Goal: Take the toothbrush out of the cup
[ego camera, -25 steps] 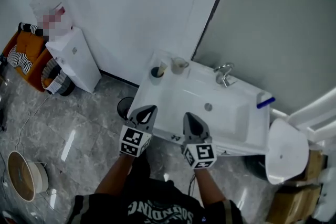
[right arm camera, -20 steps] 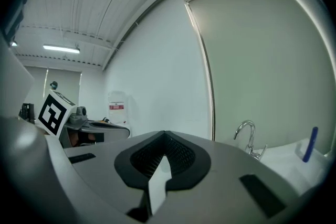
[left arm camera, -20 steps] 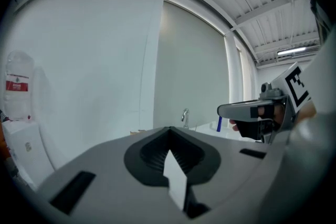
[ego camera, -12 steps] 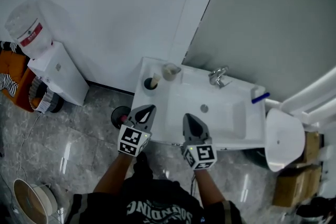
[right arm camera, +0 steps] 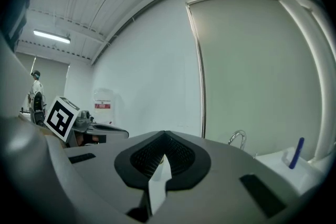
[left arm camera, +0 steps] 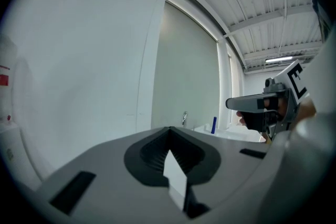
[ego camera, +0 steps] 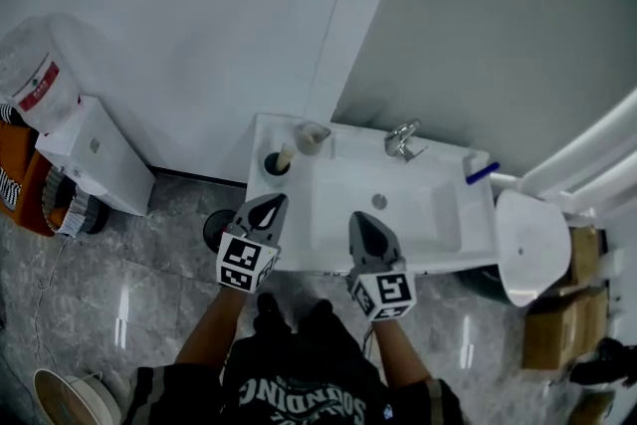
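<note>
Holds left gripper [ego camera: 271,202] and right gripper [ego camera: 356,217] side by side before a white washbasin [ego camera: 418,219], each with jaws pressed together on nothing. Faces a white wall and a grey panel; stands on glossy grey stone floor [ego camera: 129,284]. Shows the toothbrush [ego camera: 287,154] as a pale stick upright in a dark cup [ego camera: 271,166] at the basin's back left corner, well apart from both tips. Leaves the bristles unreadable, perhaps too small. Cuts off a water dispenser [ego camera: 90,149] at left.
</note>
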### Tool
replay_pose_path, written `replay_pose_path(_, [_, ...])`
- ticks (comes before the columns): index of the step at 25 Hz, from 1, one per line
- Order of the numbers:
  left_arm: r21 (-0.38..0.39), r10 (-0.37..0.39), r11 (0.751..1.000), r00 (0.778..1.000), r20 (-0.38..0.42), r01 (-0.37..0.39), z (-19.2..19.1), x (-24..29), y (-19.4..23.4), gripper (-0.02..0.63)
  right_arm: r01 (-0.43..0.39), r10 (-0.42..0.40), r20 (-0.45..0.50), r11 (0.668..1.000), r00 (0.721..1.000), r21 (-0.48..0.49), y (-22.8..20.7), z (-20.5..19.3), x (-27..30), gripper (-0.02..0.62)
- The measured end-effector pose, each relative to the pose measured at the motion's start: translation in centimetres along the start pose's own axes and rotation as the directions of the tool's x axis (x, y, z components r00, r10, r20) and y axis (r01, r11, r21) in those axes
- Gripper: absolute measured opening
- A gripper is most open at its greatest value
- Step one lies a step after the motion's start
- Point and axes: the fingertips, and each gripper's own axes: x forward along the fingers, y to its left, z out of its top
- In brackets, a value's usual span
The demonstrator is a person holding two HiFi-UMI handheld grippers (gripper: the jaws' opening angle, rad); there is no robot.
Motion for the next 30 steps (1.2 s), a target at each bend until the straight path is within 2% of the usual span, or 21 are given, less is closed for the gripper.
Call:
replay_pose_path(5, [0.003,-0.007,1.0,1.0,0.01,0.007,0.5,0.3,0.5,-0.003,0.017,-0.017,0.022,1.0,1.0,-0.008,-0.7,0.7,0.4,-0.006])
replay_pose_path(14, [0.002,0.005,1.0,1.0,-0.006,-0.005,0.7,1.8,2.1,-0.003,-0.053,0.053,0.009,0.999,0.999,0.007,0.5,0.2,4.1,-0.006])
replay_pose_path(21, [-0.011,0.012,1.0,1.0,-0.025,-0.013,-0.3,3.1,2.9,-0.003,-0.069,0.069,0.029,0.998,0.997,0.001,0.1,-0.1,6.0,-0.006])
replay_pose_path(30, [-0.002,0.04,0.999,0.998,-0.041,-0.041,-1.0,4.2,4.1,-0.003,-0.126,0.126,-0.006,0.992,0.992,0.026,-0.1,-1.6,8.8,-0.006])
